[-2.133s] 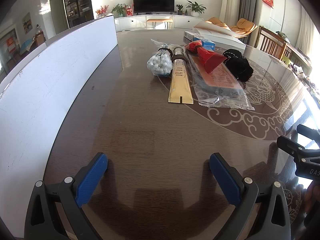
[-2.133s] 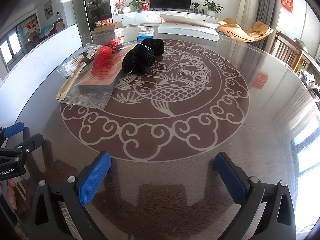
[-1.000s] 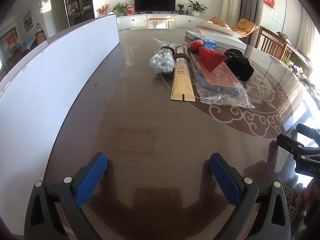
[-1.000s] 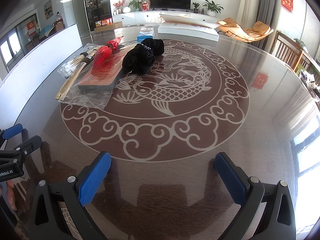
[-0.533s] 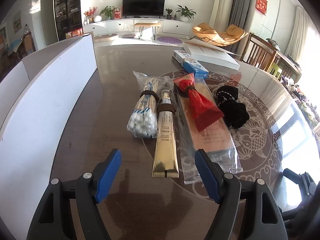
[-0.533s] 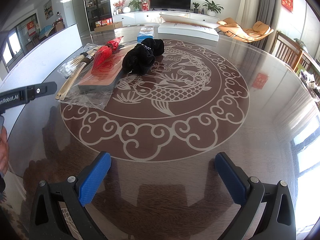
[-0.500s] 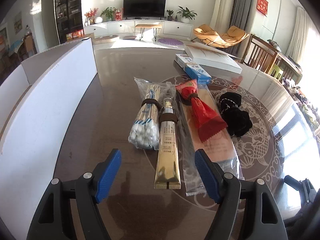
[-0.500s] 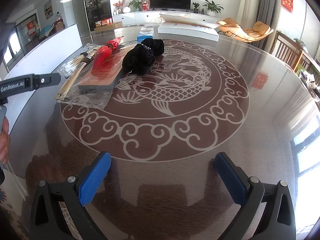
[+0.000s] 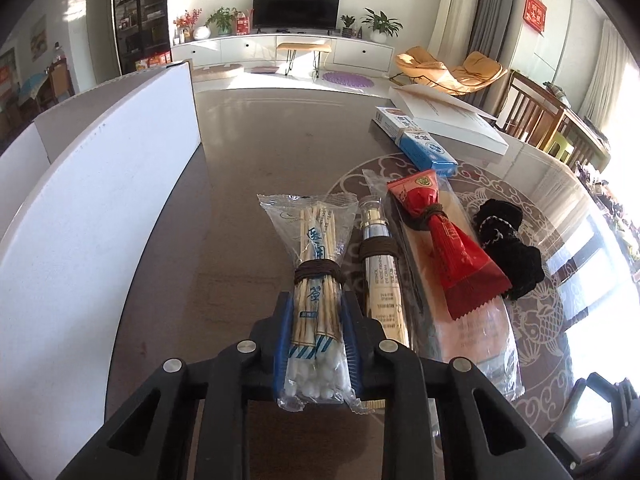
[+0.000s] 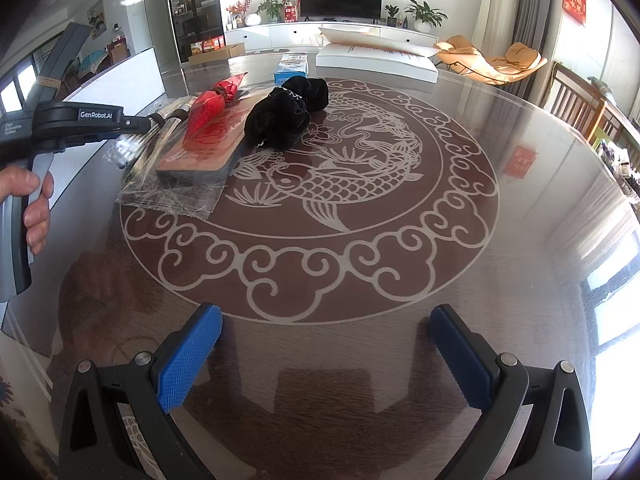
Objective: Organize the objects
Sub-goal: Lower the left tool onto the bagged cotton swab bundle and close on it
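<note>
In the left wrist view my left gripper point(image 9: 316, 320) is shut on the cotton swab pack point(image 9: 318, 276), a clear bag of wooden swabs bound with a brown band. Beside it on its right lie a gold tube point(image 9: 380, 276), a flat orange item in clear wrap point(image 9: 472, 328), a red sachet point(image 9: 448, 248) and a black cloth bundle point(image 9: 508, 248). In the right wrist view my right gripper point(image 10: 324, 352) is open and empty over the table's near part. The left gripper's body point(image 10: 80, 124) reaches in from the left toward the row, with the red sachet point(image 10: 208, 108) and black bundle point(image 10: 288, 112) beyond.
A white board point(image 9: 92, 208) stands along the table's left side. A blue box point(image 9: 416, 140) and a large white flat box point(image 9: 444, 116) lie at the far end. The round dark table point(image 10: 540, 184) has a fish pattern in its middle. Chairs stand at the right.
My left gripper has moved forward to the row of objects and closed on the cotton swab pack. My right gripper has stayed still and open.
</note>
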The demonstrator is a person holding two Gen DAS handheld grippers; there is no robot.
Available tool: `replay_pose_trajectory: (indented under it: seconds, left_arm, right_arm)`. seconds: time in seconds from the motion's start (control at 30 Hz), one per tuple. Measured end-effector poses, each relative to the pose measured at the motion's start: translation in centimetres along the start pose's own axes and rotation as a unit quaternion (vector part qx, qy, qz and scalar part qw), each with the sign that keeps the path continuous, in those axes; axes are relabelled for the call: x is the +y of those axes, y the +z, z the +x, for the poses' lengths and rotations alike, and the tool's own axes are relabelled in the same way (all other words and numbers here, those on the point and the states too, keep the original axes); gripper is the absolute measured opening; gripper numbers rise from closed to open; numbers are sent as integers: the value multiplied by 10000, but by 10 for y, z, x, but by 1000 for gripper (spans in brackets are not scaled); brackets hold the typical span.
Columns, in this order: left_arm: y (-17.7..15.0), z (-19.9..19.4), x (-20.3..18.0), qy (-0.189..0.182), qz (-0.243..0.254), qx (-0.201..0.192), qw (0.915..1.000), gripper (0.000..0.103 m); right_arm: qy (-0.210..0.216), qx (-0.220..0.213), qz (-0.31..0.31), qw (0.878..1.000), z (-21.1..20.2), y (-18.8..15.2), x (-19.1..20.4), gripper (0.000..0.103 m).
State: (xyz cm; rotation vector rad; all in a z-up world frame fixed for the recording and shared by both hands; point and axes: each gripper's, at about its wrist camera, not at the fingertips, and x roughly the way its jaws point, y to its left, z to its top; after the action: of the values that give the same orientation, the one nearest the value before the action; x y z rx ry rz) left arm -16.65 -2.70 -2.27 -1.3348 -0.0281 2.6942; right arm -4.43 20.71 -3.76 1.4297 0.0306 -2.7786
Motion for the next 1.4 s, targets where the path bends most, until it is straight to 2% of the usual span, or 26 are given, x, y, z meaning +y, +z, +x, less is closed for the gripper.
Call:
replay_pose_trajectory:
  seconds: [0.13,0.2,0.27,0.3,0.33,0.4,0.43,0.47,0.63,1.4]
  left_arm:
    - [-59,-47,-3,172,298,-3,9994,25]
    - [-80,-61,-5,308,334,-53,9990,29]
    - [-87,-63,-3,349,332,-26,9988,50]
    - [-88,-61,-3,331,353,-15,9988,70]
    - [-87,-57,-2,324,367,-20,9988,75]
    - [-83,-44,-1,324,377,161,9986,75]
    - [-82,-37,2,313,351,228,9986,79]
    - [-82,-36,2,339,320,146,9988,80]
    - [-86,-33,11,489,47,141,9987,103]
    - [-85,-32,11,533,13,149,9985,103]
  right_arm:
    - [0,0,0,10000,0,0,0,103]
    - [1,0,0,10000,0,0,0,103]
    - [1,0,0,10000,0,0,0,103]
    - [1,0,0,10000,0,0,0,103]
    - [1,0,0,10000,0,0,0,103]
    - [2,0,0,10000,0,0,0,103]
    - [2,0,0,10000,0,0,0,103]
    - [3,1,0,10000,0,0,0,103]
    - [4,0,1,10000,0,0,0,103]
    - [4,0,0,10000,-1,0,0,103]
